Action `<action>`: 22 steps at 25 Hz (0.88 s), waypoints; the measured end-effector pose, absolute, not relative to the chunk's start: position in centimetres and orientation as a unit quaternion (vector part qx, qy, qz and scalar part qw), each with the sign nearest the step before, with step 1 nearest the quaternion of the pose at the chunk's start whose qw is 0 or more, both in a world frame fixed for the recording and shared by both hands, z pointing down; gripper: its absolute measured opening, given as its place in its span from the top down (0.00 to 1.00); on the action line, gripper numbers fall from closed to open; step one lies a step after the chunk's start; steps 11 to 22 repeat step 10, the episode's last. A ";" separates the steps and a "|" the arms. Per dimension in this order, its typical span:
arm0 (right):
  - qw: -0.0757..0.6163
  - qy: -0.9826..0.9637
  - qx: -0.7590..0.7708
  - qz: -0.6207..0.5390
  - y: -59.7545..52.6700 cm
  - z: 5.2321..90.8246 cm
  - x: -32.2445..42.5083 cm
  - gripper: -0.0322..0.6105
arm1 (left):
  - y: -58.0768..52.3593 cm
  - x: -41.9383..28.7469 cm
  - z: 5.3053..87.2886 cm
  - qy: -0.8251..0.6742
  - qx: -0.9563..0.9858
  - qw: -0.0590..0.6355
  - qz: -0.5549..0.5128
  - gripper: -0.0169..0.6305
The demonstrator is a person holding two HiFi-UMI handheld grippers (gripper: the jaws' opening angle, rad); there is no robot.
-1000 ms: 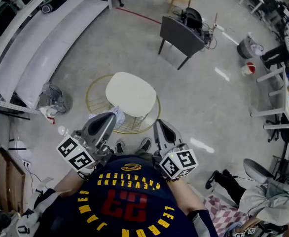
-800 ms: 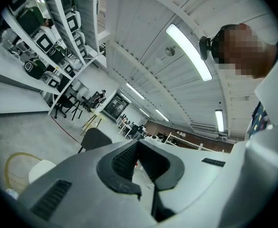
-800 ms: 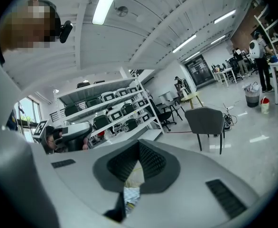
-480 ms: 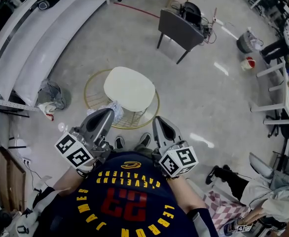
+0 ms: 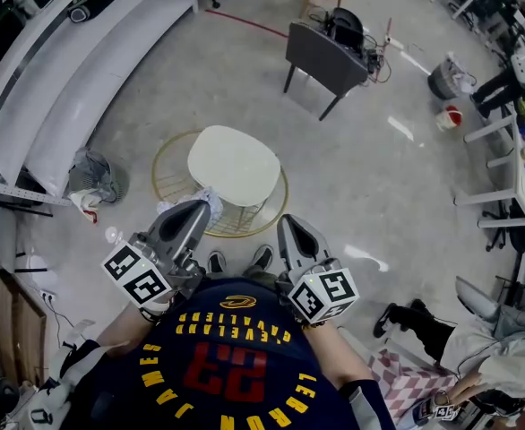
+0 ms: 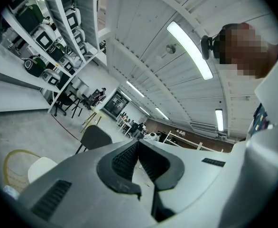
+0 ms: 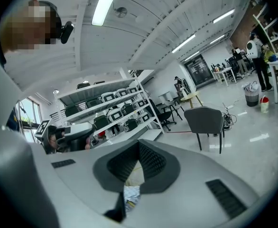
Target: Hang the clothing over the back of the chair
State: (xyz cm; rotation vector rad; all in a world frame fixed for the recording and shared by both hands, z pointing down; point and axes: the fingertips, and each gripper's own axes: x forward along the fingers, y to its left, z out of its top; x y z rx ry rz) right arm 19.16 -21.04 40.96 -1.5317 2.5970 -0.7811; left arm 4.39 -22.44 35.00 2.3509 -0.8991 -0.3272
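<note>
Two tools are held side by side, slightly apart, close in front of the person's chest. The left tool [image 5: 196,213] has its jaws pressed together with nothing between them. The right tool [image 5: 288,224] is likewise closed and empty. A crumpled pale cloth [image 5: 211,196] lies low at the near rim of the gold wire ring [image 5: 167,156] around the cream seat [image 5: 234,164], just past the left tool's tip. The dark grey chair [image 5: 323,59] stands on the floor well beyond the cream seat.
</note>
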 end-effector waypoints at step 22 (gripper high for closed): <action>0.009 0.836 -0.488 -0.252 -20.6 40.5 19.0 0.94 | -21.9 4.2 34.7 -0.342 0.881 0.304 -0.124 0.97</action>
